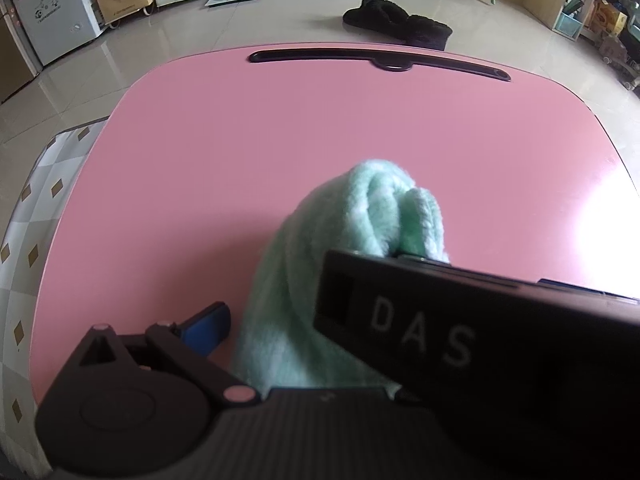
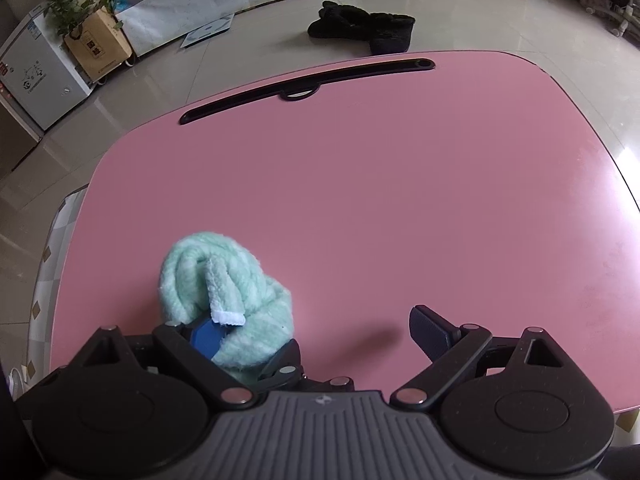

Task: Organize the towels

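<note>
A mint green towel (image 1: 320,280) lies bunched up on the pink table (image 1: 280,140), near its front edge. In the left wrist view it rises between the fingers of my left gripper (image 1: 320,320). The blue left finger (image 1: 208,328) stands wide of the cloth, and the right finger is hidden behind the black body of the other gripper (image 1: 460,340). In the right wrist view my right gripper (image 2: 320,332) is open. The towel (image 2: 224,288) is heaped against and over its left finger (image 2: 206,336). Its right finger (image 2: 432,332) hangs over bare table.
A black slot (image 2: 304,84) runs along the table's far edge. Black slippers (image 2: 360,26) lie on the tiled floor beyond. A white freezer (image 2: 36,76) and a cardboard box (image 2: 96,46) stand at the far left. A checked cushion (image 1: 36,208) adjoins the table's left side.
</note>
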Demonstrator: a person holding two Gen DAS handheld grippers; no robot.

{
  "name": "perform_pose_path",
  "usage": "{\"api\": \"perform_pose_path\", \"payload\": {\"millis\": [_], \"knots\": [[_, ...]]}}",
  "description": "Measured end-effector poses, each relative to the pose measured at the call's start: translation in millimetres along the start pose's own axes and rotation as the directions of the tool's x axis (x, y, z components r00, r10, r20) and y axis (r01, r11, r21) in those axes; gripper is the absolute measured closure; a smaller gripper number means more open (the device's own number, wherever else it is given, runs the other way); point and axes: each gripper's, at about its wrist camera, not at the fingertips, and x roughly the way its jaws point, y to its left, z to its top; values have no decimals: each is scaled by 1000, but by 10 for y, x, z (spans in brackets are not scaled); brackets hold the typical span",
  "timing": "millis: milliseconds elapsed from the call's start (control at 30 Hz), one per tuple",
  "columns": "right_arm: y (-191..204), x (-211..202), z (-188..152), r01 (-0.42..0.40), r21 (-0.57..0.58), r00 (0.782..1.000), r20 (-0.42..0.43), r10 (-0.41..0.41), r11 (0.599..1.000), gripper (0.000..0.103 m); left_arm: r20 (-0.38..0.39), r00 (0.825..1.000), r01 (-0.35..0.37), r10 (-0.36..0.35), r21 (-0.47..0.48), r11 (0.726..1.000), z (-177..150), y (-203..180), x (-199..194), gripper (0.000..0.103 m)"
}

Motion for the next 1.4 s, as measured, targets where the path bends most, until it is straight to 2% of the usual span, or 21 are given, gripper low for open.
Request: {"api": "perform_pose_path", "payload": {"millis": [400, 633, 1000, 1400], "knots": [[-264, -35, 61, 43, 81, 999, 12, -44, 996, 9, 12, 1000, 22, -23, 49, 999, 85, -309, 43, 0], [-335, -83, 28, 57, 88, 998, 12, -59, 994, 9, 11, 1000, 28, -29, 64, 998, 90, -408, 49, 0], [-443, -159, -25, 80, 98, 997, 12, -81, 992, 9, -9, 999, 37, -36, 85, 996, -35, -412, -17, 0], [-358, -206, -141, 78, 59, 997, -6, -77, 995, 9, -31, 999, 40, -37, 94, 995, -143, -368, -84, 0]]}}
